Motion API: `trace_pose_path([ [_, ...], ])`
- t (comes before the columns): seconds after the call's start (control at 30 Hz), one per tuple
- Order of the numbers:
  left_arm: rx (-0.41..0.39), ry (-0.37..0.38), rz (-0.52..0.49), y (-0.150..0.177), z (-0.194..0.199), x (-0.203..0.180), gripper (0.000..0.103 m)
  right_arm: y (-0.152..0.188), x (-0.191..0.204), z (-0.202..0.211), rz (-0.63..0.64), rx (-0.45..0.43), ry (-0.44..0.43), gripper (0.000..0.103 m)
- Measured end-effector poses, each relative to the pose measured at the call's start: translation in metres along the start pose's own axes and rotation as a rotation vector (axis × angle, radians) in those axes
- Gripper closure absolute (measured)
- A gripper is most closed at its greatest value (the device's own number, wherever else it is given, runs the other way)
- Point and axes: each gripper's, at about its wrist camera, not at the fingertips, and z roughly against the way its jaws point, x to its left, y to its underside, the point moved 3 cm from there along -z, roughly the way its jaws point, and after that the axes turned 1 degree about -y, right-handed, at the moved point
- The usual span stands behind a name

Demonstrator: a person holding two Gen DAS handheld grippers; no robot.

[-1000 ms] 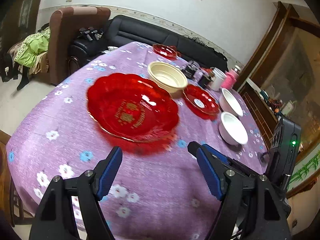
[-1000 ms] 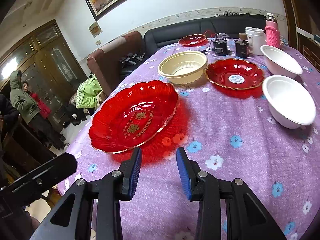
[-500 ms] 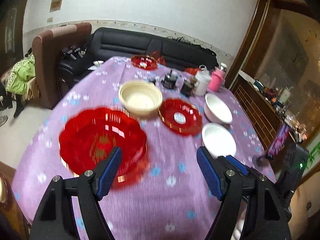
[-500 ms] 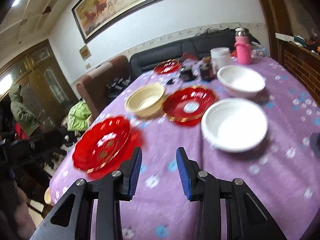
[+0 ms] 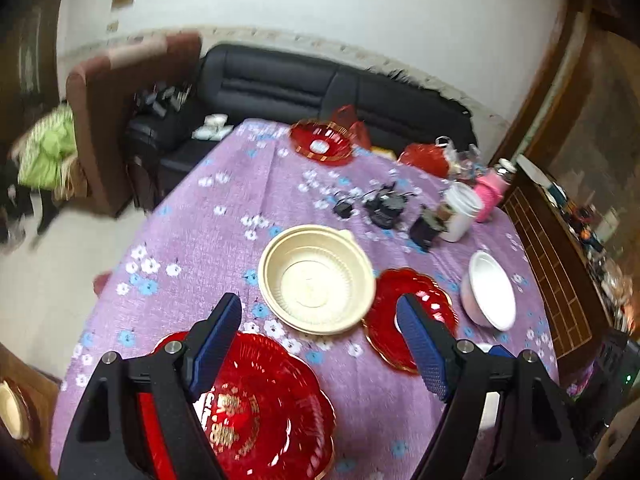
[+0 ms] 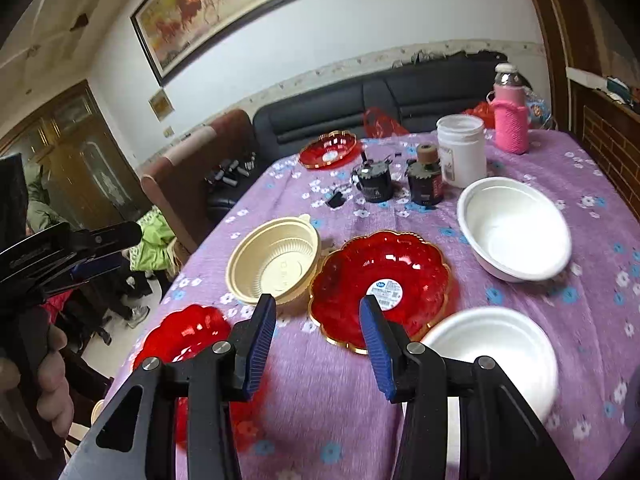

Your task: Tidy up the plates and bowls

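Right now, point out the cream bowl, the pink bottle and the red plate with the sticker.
cream bowl (image 5: 316,280), left wrist view, inner floor.
pink bottle (image 6: 510,124), right wrist view, knitted sleeve.
red plate with the sticker (image 6: 384,288), right wrist view, sticker at centre.

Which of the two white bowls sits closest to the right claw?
The nearer white bowl, just right of the right claw beside the stickered red plate; the other white bowl sits farther back.

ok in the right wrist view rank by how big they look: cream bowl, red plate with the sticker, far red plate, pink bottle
1. red plate with the sticker
2. cream bowl
3. far red plate and pink bottle look about alike; unranked.
The first two sit nearer the camera, so true sizes stay unsure.
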Motion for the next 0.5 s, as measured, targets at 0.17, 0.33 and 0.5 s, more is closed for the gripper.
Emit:
trace_pose_path([
  [0.17,0.061,-0.013,0.07,-0.01,-0.049,0.027,0.024,-0.019,-0.013,-0.048,-0.046,0.1,0.006,0.055],
  [0.33,0.122,-0.028,0.095,-0.011,-0.096,0.033,0.024,-0.029,-0.014,-0.085,-0.048,0.168,0.027,0.055],
  [0.5,0.146,-0.052,0.123,-0.018,-0.127,0.036,0.024,-0.038,-0.005,-0.12,-0.039,0.217,0.026,0.055],
])
